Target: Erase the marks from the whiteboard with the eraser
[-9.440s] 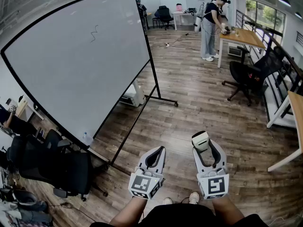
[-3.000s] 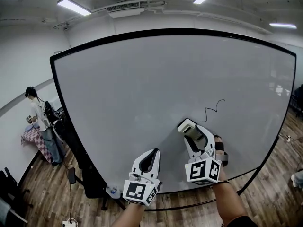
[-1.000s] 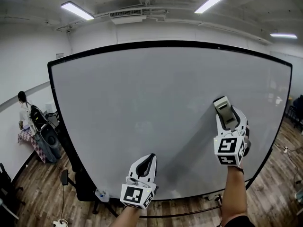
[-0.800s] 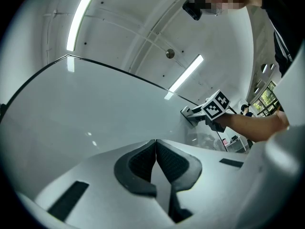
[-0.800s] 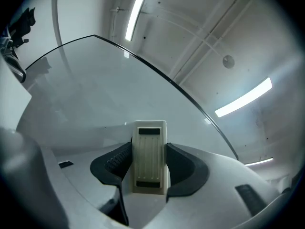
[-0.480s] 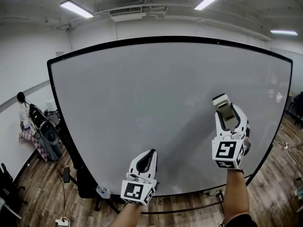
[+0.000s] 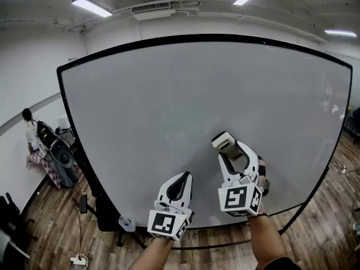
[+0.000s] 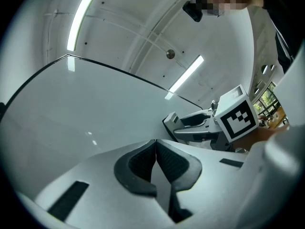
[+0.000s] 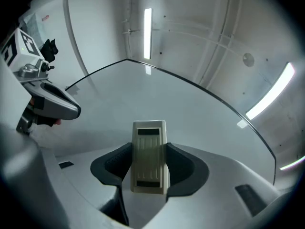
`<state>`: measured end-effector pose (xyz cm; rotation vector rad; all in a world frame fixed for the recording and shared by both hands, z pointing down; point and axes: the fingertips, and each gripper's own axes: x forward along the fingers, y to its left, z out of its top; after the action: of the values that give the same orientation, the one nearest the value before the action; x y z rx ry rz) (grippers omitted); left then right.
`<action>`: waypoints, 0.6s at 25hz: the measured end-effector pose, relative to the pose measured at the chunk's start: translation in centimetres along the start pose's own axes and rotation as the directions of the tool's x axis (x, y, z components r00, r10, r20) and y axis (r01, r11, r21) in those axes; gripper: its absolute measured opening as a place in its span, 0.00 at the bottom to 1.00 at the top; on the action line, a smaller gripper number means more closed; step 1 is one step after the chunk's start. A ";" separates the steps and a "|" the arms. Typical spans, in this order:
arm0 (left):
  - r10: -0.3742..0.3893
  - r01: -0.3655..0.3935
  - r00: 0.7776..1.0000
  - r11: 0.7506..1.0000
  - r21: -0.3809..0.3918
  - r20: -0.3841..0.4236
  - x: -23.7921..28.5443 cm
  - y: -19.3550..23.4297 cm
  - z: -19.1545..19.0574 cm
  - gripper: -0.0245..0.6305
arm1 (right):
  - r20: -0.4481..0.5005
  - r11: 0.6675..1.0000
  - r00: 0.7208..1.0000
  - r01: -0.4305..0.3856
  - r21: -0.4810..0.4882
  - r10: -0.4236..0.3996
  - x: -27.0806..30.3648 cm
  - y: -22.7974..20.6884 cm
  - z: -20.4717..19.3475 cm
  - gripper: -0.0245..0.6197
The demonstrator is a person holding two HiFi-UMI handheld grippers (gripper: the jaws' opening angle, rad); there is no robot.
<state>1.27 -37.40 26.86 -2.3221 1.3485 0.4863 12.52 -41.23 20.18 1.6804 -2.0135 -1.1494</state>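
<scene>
A large whiteboard (image 7: 169, 106) in a black frame fills the head view; I see no marks on it. My right gripper (image 7: 229, 151) is shut on a cream eraser (image 7: 224, 141), held near the lower middle of the board. In the right gripper view the eraser (image 9: 149, 140) stands upright between the dark pads of that gripper (image 9: 149, 150), facing the whiteboard (image 9: 167, 104). My left gripper (image 7: 181, 180) is lower and to the left, shut with nothing in it. The left gripper view shows its jaws (image 8: 156, 147) pressed together, with the right gripper (image 8: 193, 125) beyond.
A person (image 7: 29, 129) stands at the far left by a dark chair (image 7: 61, 157). A small bottle (image 7: 126, 223) rests at the board's lower left corner. The stand's black bar (image 7: 225, 245) runs across the wooden floor (image 7: 56, 229) below the board.
The right gripper with the eraser has moved down and left from the board's right side to its lower middle. The black squiggle seen 3 s ago no longer shows.
</scene>
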 end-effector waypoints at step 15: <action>0.024 -0.023 1.000 1.000 0.011 -0.017 0.1 0.8 -1.0 0.07 | -0.021 0.997 0.996 0.082 0.012 -0.082 1.4 -5.8 -1.7 0.42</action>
<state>0.70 -38.36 27.54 -2.3096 1.3845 0.4659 17.24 -43.24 16.78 1.7892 -1.9599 -1.1432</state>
